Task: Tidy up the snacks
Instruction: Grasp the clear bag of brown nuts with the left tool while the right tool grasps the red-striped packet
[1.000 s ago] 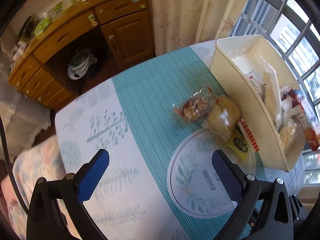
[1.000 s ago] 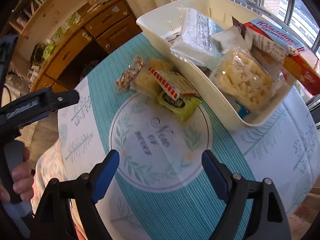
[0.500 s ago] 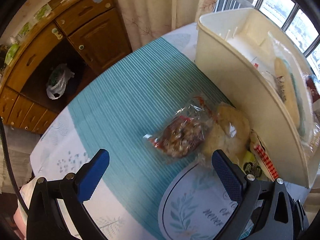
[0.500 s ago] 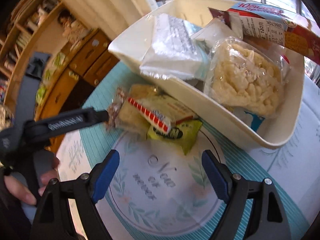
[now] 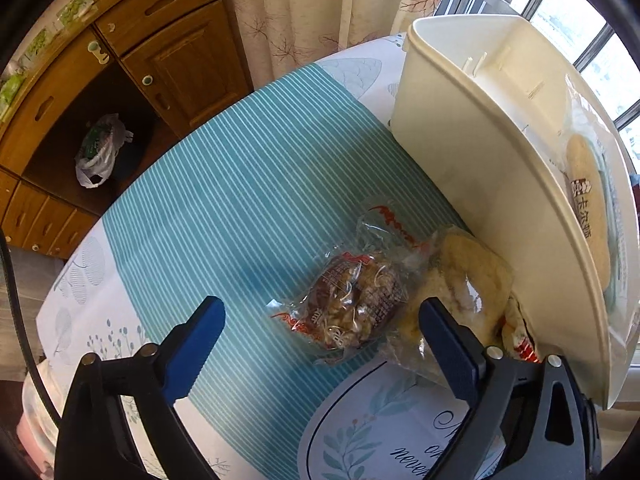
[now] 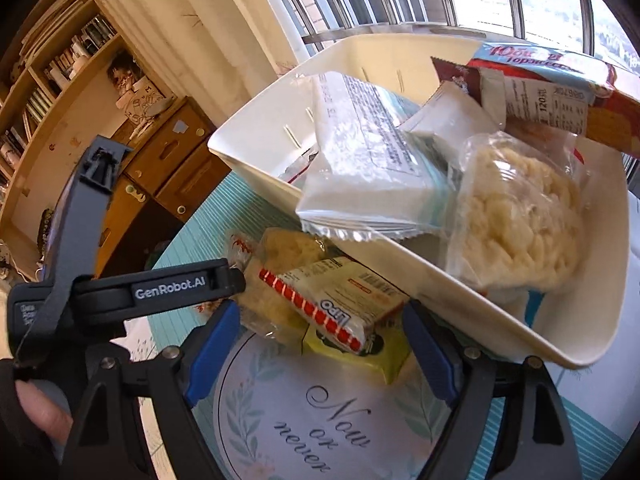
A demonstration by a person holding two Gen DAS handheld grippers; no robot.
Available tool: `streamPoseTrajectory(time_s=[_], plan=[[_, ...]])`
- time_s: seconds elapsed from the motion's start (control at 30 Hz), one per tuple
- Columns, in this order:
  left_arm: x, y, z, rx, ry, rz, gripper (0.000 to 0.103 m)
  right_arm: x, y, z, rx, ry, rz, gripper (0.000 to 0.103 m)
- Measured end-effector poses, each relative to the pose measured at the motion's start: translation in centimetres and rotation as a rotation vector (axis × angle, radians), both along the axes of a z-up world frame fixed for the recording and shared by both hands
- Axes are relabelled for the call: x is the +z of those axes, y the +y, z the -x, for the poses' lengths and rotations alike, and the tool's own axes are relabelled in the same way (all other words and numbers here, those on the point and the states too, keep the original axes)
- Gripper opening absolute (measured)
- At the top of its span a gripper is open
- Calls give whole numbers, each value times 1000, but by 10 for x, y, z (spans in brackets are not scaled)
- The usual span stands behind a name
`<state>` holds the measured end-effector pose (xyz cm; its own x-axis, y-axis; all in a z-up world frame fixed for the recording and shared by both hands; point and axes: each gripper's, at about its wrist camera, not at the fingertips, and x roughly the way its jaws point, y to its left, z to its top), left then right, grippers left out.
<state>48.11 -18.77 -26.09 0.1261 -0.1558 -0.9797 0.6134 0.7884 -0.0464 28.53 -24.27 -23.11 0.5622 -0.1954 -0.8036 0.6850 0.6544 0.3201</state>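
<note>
A clear packet of brown nut snack (image 5: pixel 354 304) lies on the teal striped cloth, touching a pale puffed snack bag (image 5: pixel 460 280) beside the cream bin (image 5: pixel 472 168). My left gripper (image 5: pixel 320 314) hangs over the nut packet. Its jaws are closing, the packet lies between the blue pads and neither pad touches it. In the right wrist view, a red-striped Lipo wafer packet (image 6: pixel 336 300) rests on a yellow-green packet (image 6: pixel 360 350) against the cream bin (image 6: pixel 400 252). My right gripper (image 6: pixel 320 320) straddles them from just in front, its jaws closing without touching either.
The bin holds a white packet (image 6: pixel 360 168), a puffed rice cake (image 6: pixel 520 220) and a red biscuit pack (image 6: pixel 560 92). The left tool's black frame (image 6: pixel 160 286) and a hand (image 6: pixel 36 412) crowd the right view's left side. A wooden desk (image 5: pixel 168 52) and curtains stand behind.
The left gripper has dropped and closed in on the nut packet, which now fills the space between its pads. The right gripper has come nearer the wafer pile, beside the left tool.
</note>
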Motion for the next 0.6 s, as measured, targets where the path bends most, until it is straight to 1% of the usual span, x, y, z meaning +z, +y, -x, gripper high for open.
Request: streamPoseTrajectory(time_s=[0.03, 0.07, 0.1, 0.13, 0.2, 0.23, 0.27, 0.3, 0.33, 0.43, 0.47, 0.5, 0.53, 0.57, 0.6], plan=[[0, 1, -1, 4, 8, 13, 92, -1, -1, -2, 2, 5, 5, 76], [0, 0, -2, 7, 20, 30, 89, -2, -2, -4, 2, 12, 11, 74], [0, 0, -4, 9, 29, 42, 84, -2, -3, -4, -4, 13, 16, 70], [1, 0, -4, 11, 35, 51, 80, -2, -4, -4, -4, 14, 17, 62], [2, -3, -4, 7, 36, 60, 74, -1, -5, -4, 6, 13, 29, 54], [3, -4, -3, 4, 36, 62, 70, 1, -4, -2, 23, 3, 43, 49], [3, -6, -2, 3, 40, 66, 67, 3, -3, -3, 41, 0, 64, 46], [4, -8, -2, 1, 47, 74, 61, 5, 0, -3, 53, -1, 84, 41], [4, -9, -1, 1, 53, 81, 57, 7, 2, -4, 68, -3, 97, 35], [4, -11, -1, 3, 55, 80, 55, 8, 5, -8, 114, 14, 111, 27], [4, -11, -1, 3, 52, 77, 54, 9, 6, -8, 127, 19, 123, 26], [4, -11, -1, 3, 48, 74, 52, 10, 6, -8, 138, 24, 133, 24], [4, -12, 0, 5, 43, 66, 44, 10, 7, -10, 152, 33, 148, 23], [4, -13, 1, 5, 40, 66, 44, 11, 7, -10, 163, 40, 152, 22], [5, -13, 2, 4, 40, 67, 41, 11, 7, -11, 171, 44, 155, 20]])
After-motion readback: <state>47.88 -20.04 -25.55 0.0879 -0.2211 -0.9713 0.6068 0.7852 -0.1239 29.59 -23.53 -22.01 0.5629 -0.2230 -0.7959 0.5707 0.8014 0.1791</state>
